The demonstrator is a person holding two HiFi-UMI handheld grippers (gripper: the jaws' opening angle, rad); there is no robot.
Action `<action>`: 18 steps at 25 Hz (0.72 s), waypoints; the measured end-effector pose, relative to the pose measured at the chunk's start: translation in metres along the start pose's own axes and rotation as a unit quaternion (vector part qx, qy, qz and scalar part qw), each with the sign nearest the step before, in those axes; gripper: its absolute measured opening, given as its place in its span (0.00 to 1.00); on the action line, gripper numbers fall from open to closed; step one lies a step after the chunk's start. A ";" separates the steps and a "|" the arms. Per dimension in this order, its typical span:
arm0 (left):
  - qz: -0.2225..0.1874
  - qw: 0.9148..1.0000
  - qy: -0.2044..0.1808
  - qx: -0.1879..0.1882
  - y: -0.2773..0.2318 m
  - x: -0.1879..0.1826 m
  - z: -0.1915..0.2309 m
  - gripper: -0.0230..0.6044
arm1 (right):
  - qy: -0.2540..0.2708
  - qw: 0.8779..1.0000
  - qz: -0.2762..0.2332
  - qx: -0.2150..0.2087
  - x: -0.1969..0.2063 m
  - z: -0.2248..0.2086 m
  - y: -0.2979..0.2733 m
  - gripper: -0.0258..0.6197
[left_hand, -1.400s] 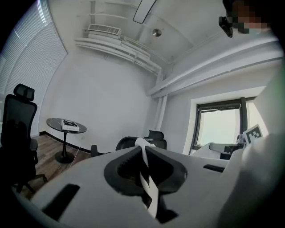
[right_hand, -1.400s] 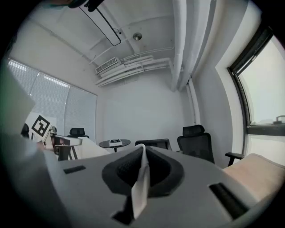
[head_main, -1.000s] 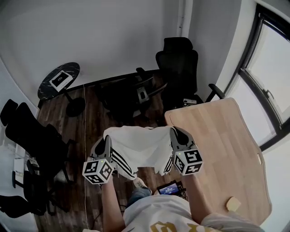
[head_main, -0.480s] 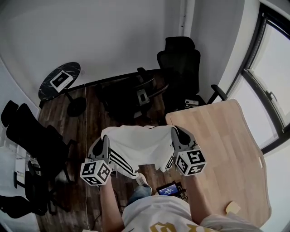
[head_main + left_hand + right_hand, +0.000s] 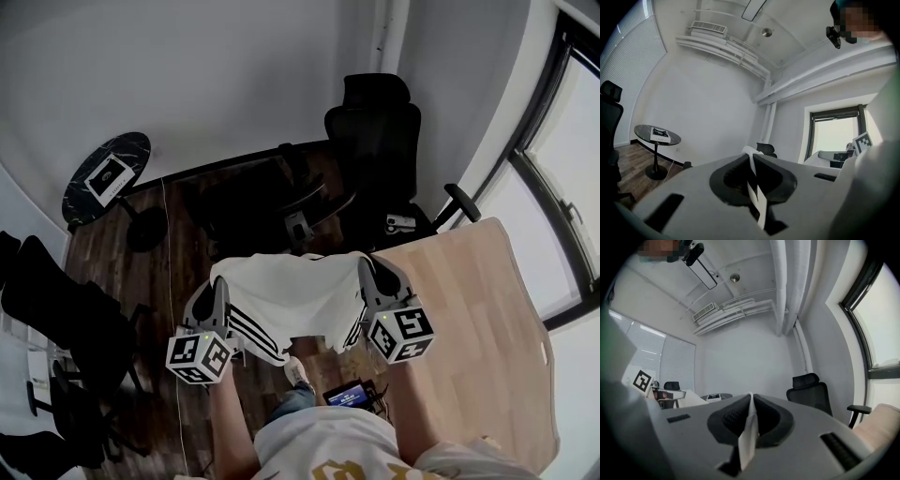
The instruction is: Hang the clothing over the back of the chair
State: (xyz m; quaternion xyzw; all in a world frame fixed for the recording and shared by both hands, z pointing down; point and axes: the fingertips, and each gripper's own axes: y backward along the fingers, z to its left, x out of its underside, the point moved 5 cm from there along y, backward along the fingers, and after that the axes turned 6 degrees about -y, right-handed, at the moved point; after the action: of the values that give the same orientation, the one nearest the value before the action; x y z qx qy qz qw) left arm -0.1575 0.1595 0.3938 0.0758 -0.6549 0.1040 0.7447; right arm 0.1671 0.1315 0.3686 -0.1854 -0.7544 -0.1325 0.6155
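Observation:
A white garment (image 5: 292,298) with black stripes hangs stretched between my two grippers in the head view. My left gripper (image 5: 221,283) is shut on its left edge, and a strip of the fabric (image 5: 756,194) shows pinched between the jaws. The right gripper (image 5: 367,266) is shut on the garment's right edge, with white cloth (image 5: 748,432) pressed between its jaws. Both grippers point level. A tall black office chair (image 5: 375,127) with a headrest stands ahead by the wall, also seen as the chair (image 5: 812,394) in the right gripper view. A second dark chair (image 5: 272,202) sits just beyond the garment.
A wooden desk (image 5: 473,309) runs along the right, under a window (image 5: 567,178). A round black side table (image 5: 105,178) with a book stands at the far left. More black chairs (image 5: 56,305) crowd the left edge. A small device with a screen (image 5: 349,392) sits near my feet.
Both grippers moved forward together with the garment still stretched between them. The chairs ahead now lie closer to the cloth's far edge.

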 end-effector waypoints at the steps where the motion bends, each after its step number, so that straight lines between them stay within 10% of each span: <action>1: 0.004 1.000 0.000 0.005 -0.015 0.001 0.006 0.09 | 0.001 1.000 0.001 0.004 0.000 -0.003 -0.014 0.07; 18: 0.025 0.995 0.006 0.097 -0.176 0.005 0.073 0.09 | 0.000 0.997 0.016 0.079 0.003 -0.038 -0.151 0.07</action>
State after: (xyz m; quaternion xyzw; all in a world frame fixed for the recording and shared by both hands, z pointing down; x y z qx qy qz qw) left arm -0.1818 -0.0285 0.4123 0.1304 -0.6391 0.1864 0.7347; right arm 0.1333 -0.0193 0.3842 -0.1486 -0.7593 -0.0626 0.6305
